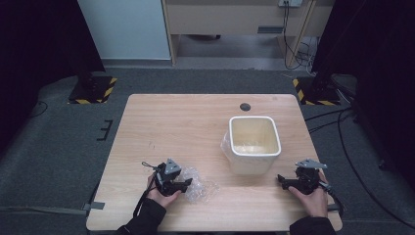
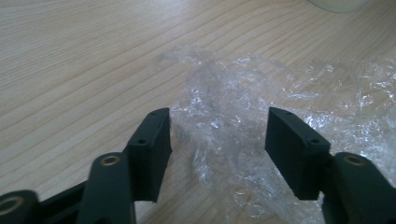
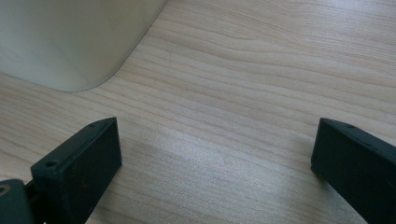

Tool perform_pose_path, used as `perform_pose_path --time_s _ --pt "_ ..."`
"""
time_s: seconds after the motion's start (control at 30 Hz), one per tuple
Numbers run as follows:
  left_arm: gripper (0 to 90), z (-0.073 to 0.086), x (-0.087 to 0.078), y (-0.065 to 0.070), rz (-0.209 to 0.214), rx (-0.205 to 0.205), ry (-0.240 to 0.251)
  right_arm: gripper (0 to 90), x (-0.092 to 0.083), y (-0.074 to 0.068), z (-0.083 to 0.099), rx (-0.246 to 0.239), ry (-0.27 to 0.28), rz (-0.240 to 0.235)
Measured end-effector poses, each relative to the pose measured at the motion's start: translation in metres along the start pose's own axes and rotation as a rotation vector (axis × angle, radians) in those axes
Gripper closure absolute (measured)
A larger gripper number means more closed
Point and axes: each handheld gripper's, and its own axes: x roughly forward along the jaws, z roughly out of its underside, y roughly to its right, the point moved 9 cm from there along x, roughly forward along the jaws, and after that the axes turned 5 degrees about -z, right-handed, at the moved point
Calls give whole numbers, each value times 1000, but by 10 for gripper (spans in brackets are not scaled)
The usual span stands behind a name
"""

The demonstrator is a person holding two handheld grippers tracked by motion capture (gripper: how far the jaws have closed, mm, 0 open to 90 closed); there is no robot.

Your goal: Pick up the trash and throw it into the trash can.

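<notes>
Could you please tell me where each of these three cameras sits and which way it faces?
High view: above the person's side, looking forward and down on the table; both hands, left gripper, right gripper.
Left gripper view: on that gripper, facing crumpled clear plastic between its parted fingers.
Right gripper view: on that gripper, facing bare wood and a white bin; fingers wide apart.
Shared: both gripper views show the bin; the high view shows everything.

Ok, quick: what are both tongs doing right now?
Left tongs: open around the crumpled plastic wrap, not yet pinching it.
Right tongs: open wide, holding nothing, over bare table.
</notes>
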Motion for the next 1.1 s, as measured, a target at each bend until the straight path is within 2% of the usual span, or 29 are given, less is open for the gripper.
perform_pose_path --time_s 0.23,0.43,0.5,0.53,0.63,0.67,0.7,0.77,0.8,0.83,0.93,1.1 --pt "607 0 -2 4 0 18 -6 18 0 0 0 0 0 0" --pt "684 -6 -9 4 5 18 32 18 0 0 0 0 0 0" --pt "692 -12 -16 2 4 7 80 18 0 0 0 0 0 0" --pt "698 -12 -16 2 4 7 80 18 0 0 0 0 0 0" --pt "711 -21 -27 -2 -2 -6 139 18 0 0 0 0 0 0" --pt "711 -21 -27 -2 -2 -6 139 18 0 0 0 0 0 0" --pt "711 -26 -34 -4 -3 -13 168 18 0 0 0 0 0 0" --pt "710 -28 -37 -5 -5 -14 181 18 0 0 0 0 0 0" --pt "710 -33 -44 -8 -10 -22 211 18 0 0 0 0 0 0" --pt "710 -33 -44 -8 -10 -22 211 18 0 0 0 0 0 0" --pt "710 -41 -56 -16 -23 -36 257 18 0 0 0 0 0 0" --pt "711 -46 -66 -25 -37 -55 293 18 0 0 0 0 0 0"
